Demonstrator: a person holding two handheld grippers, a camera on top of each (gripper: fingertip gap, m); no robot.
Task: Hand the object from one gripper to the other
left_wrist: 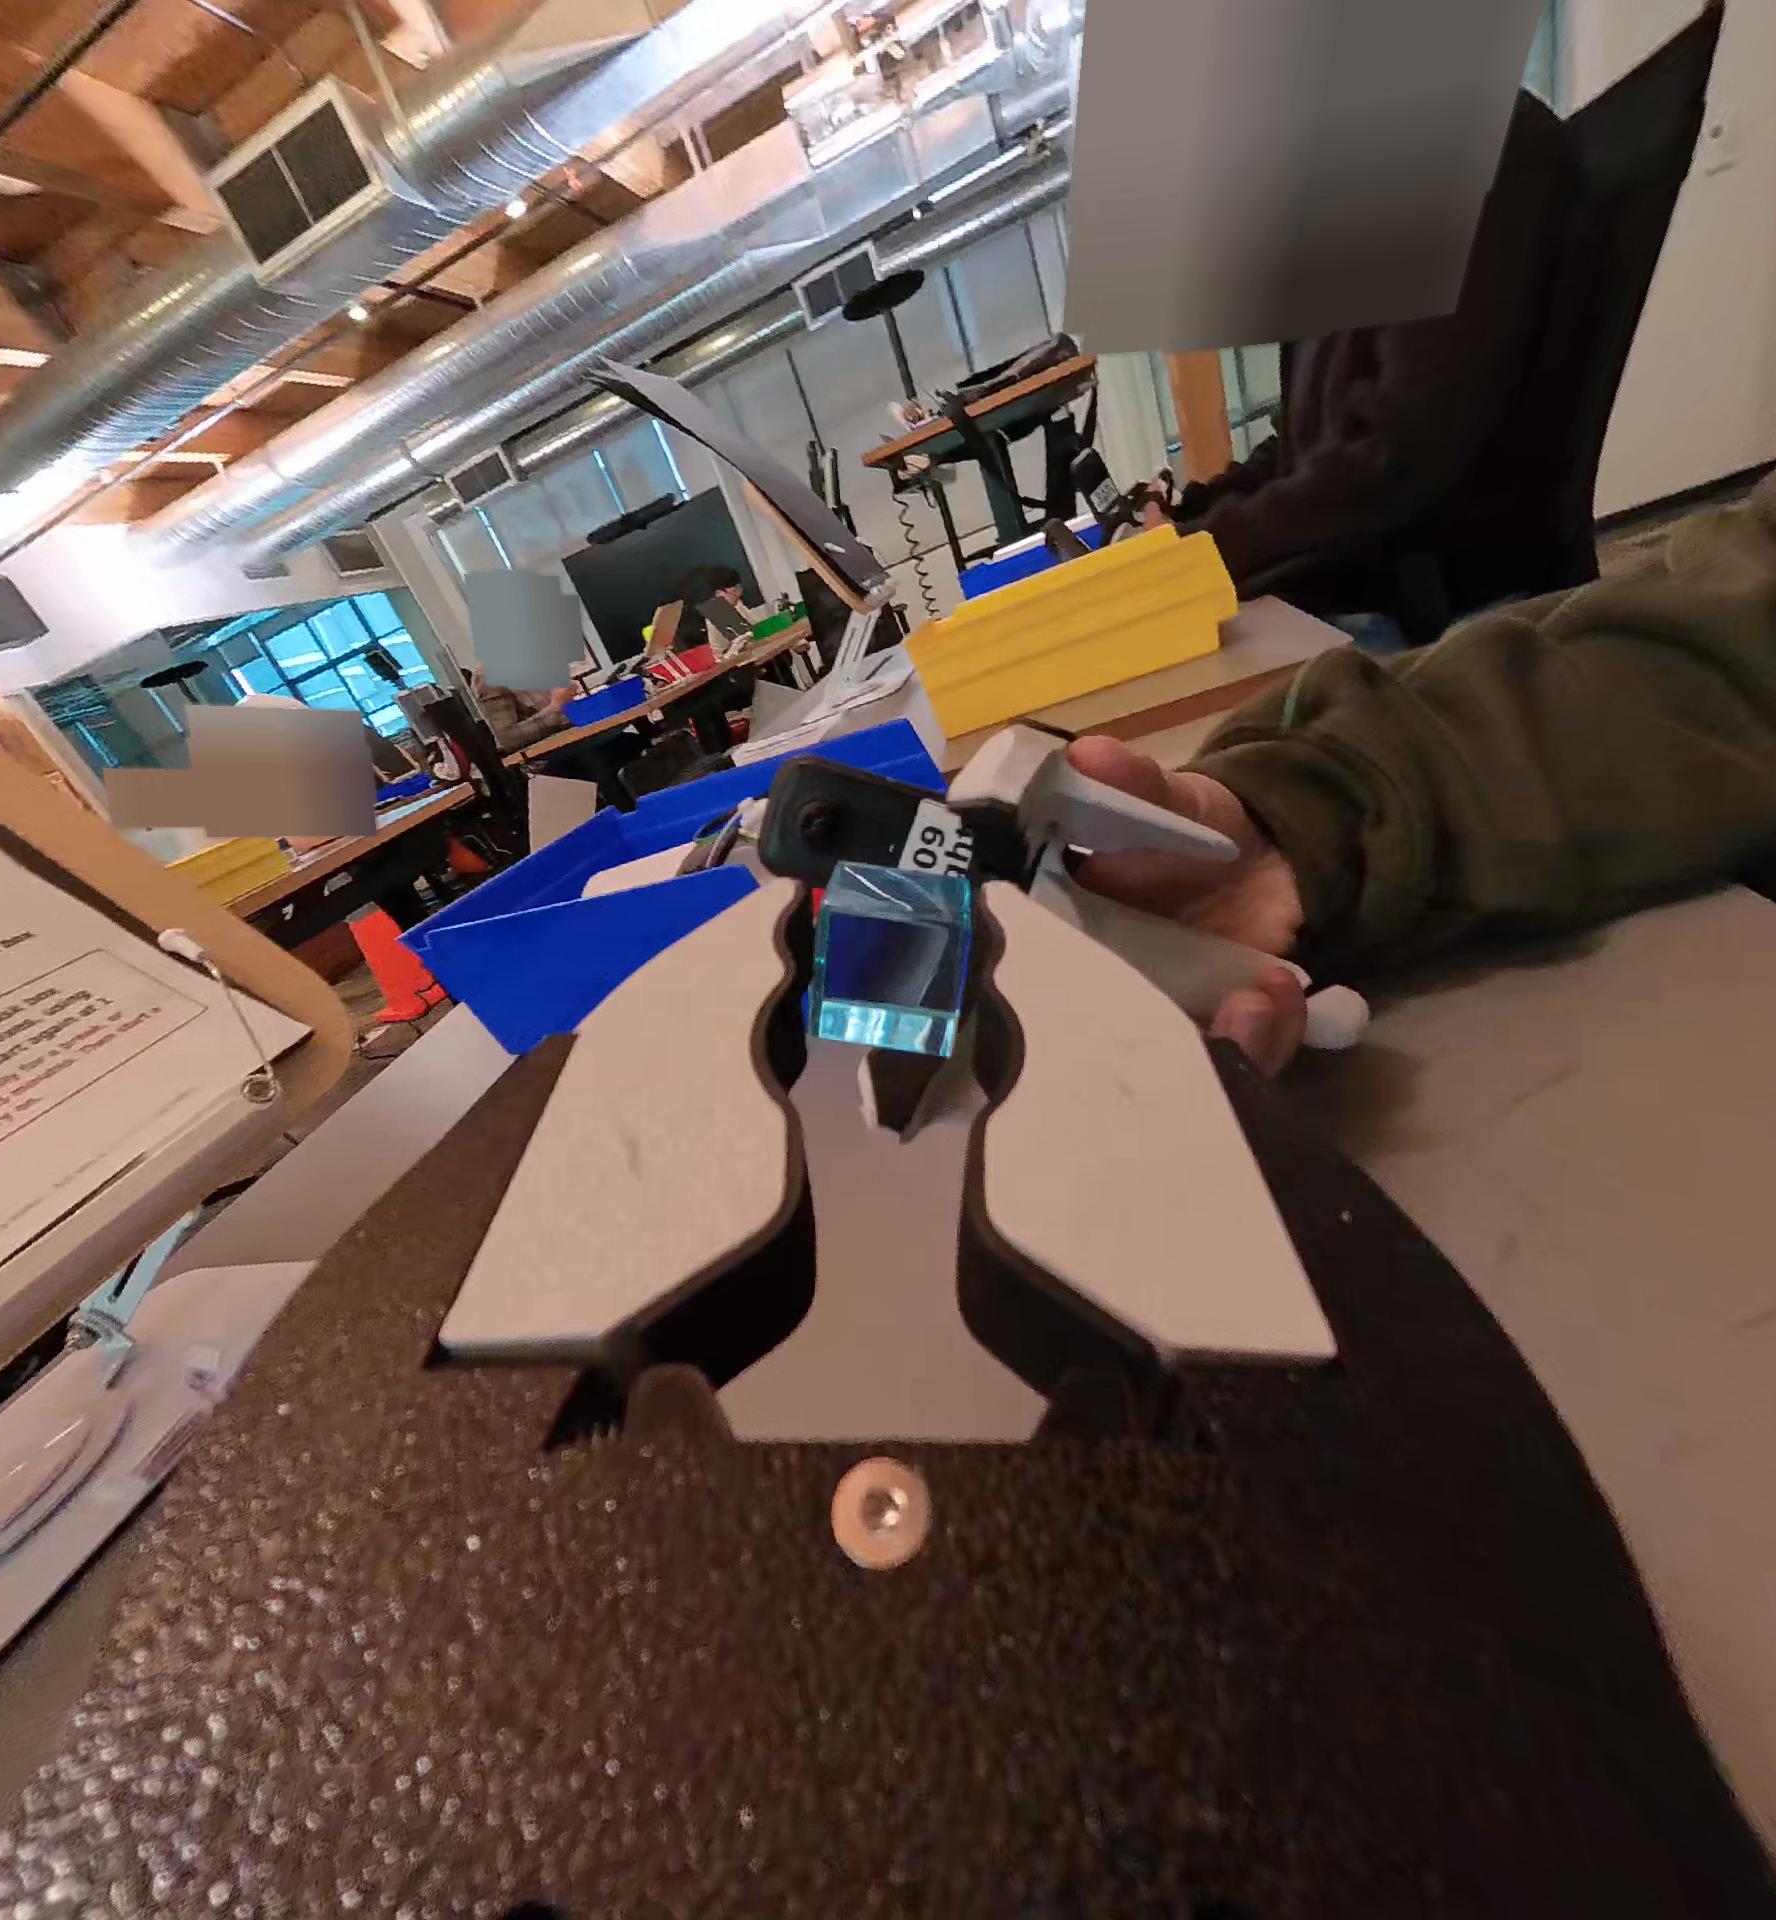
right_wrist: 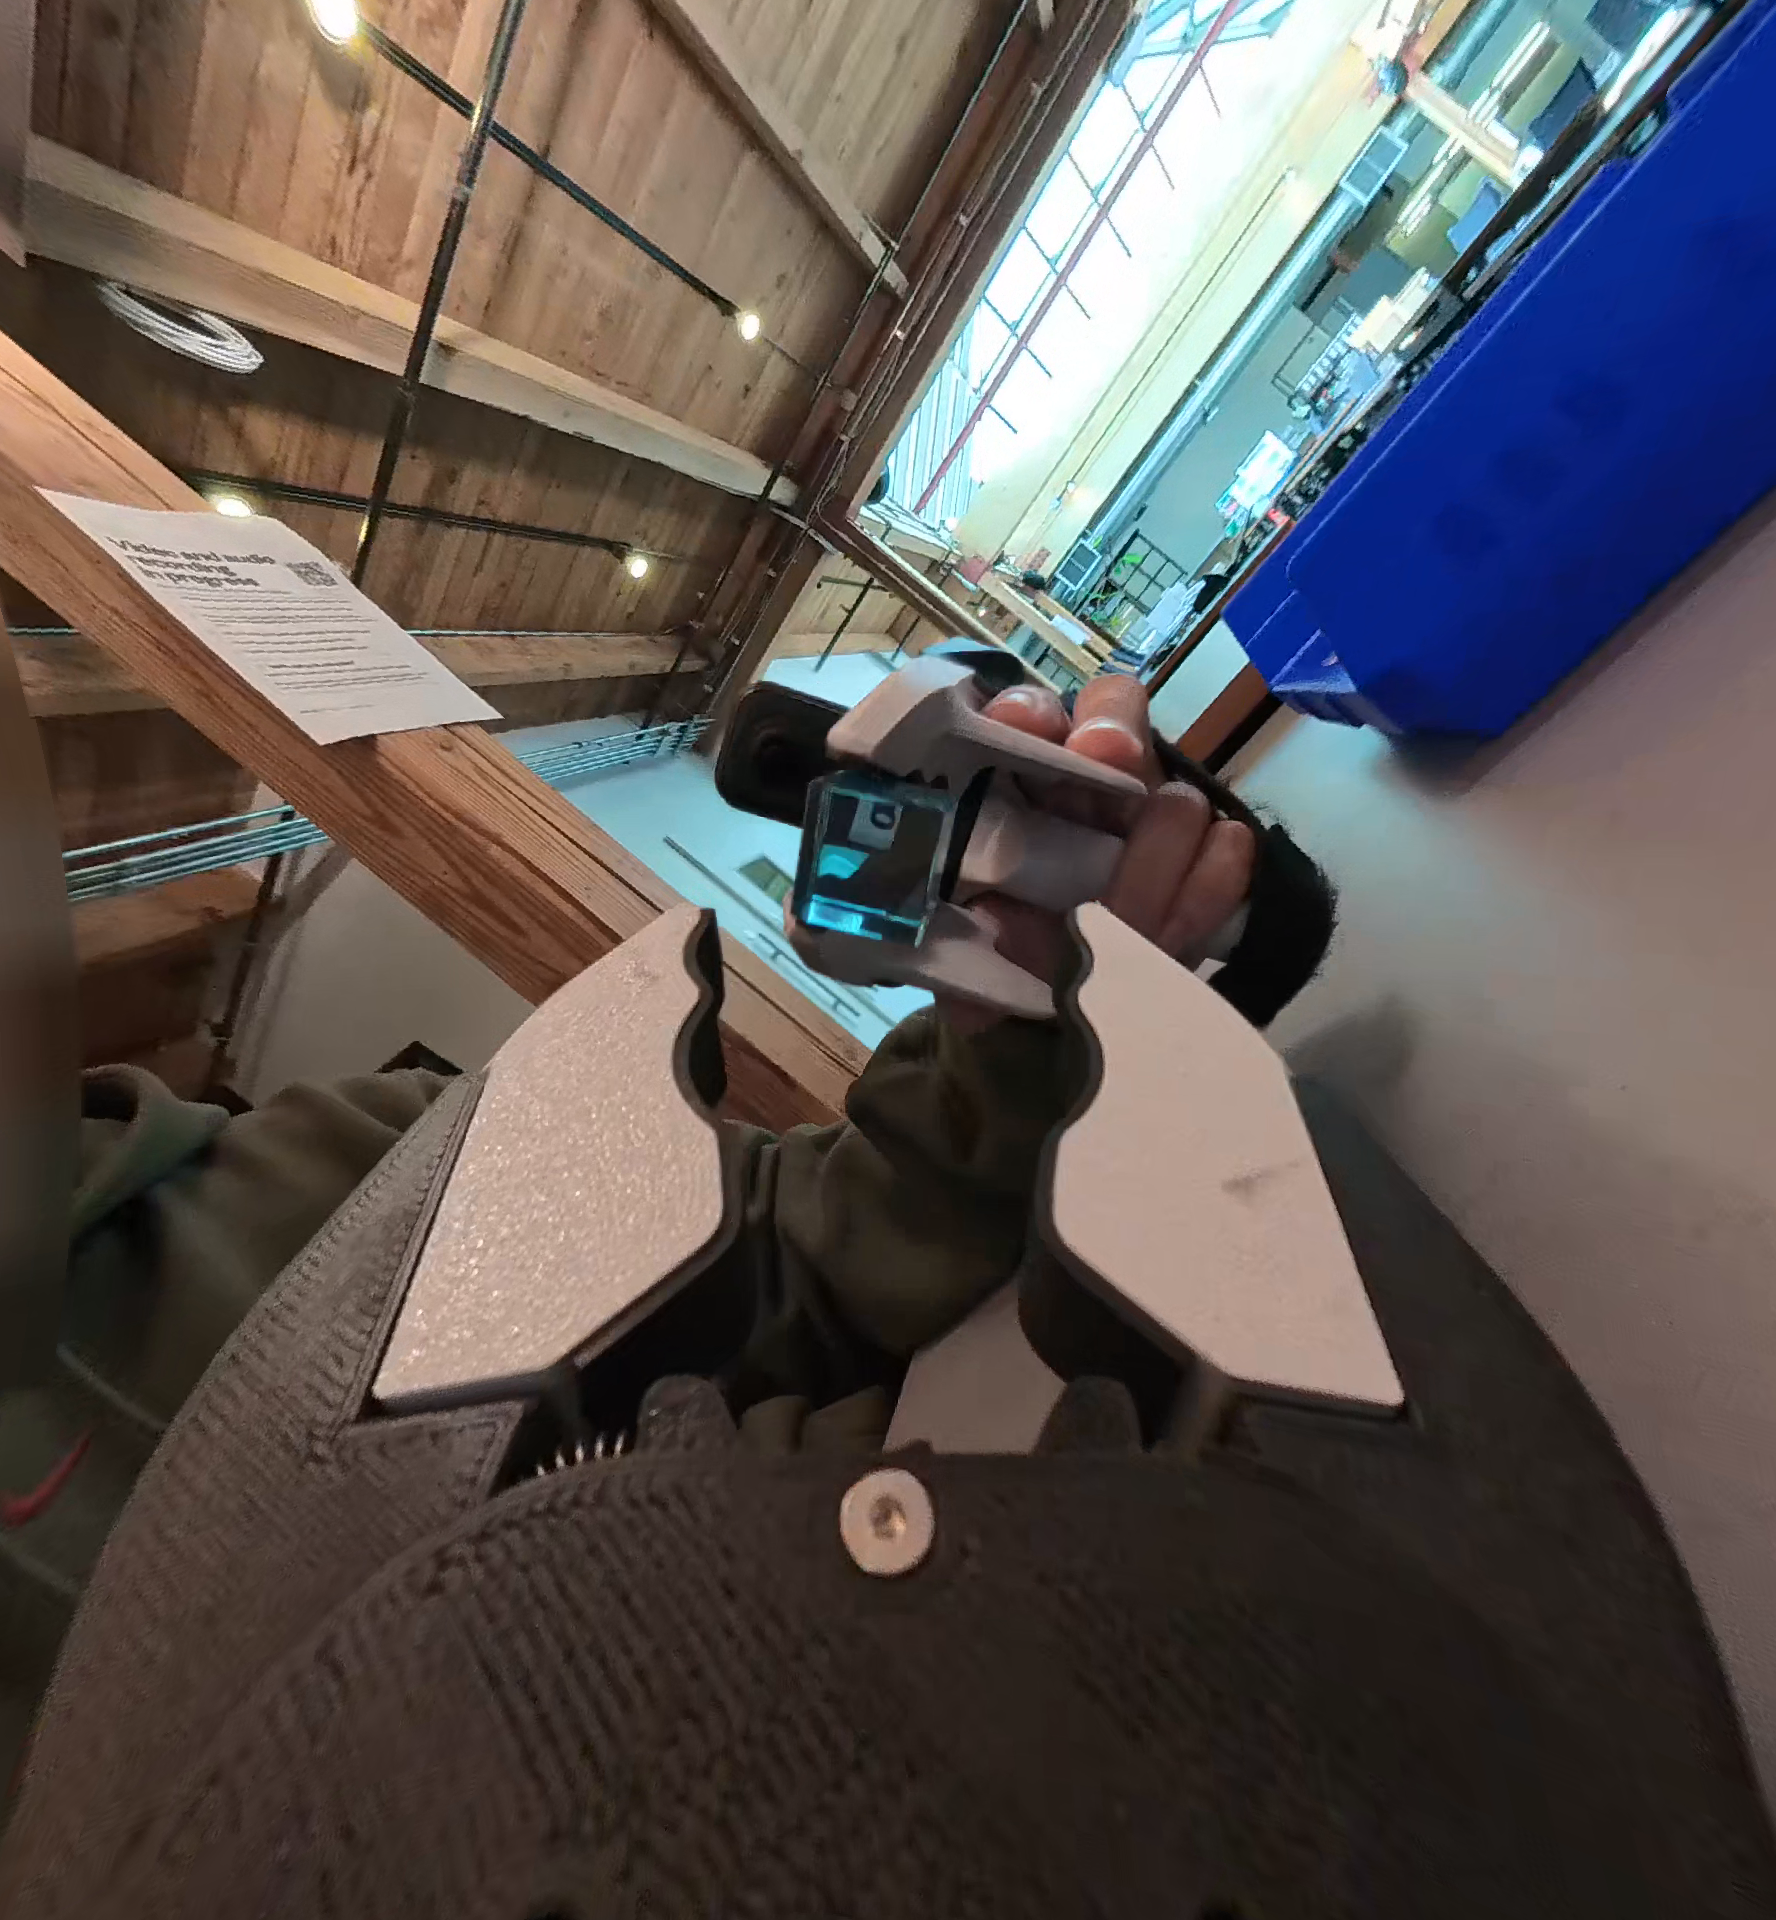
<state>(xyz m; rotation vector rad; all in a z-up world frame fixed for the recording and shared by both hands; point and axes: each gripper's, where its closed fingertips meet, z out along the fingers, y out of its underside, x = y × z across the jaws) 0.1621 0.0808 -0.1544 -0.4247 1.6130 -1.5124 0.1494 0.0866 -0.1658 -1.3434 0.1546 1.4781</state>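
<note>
A clear glass cube with a blue-green tint [left_wrist: 889, 961] sits between the fingertips of my left gripper [left_wrist: 894, 909], which is shut on it and holds it in the air above the grey table [left_wrist: 1590, 1195]. My right gripper [left_wrist: 962, 930] faces it from beyond, held by a hand in an olive sleeve [left_wrist: 1486, 748]. In the right wrist view my right gripper [right_wrist: 892, 930] is open wide and empty. The cube [right_wrist: 868, 868] sits just past its tips, clamped in my left gripper [right_wrist: 868, 862]. No right finger touches the cube.
A blue bin [left_wrist: 572, 945] and a yellow bin [left_wrist: 1071, 623] stand on the table beyond the grippers. A board with a paper sheet [left_wrist: 84, 1039] leans at the left. In the right wrist view a blue bin [right_wrist: 1590, 416] stands at right and a wooden beam [right_wrist: 396, 790] at left. My two grippers' fingertips are within a few centimetres of each other.
</note>
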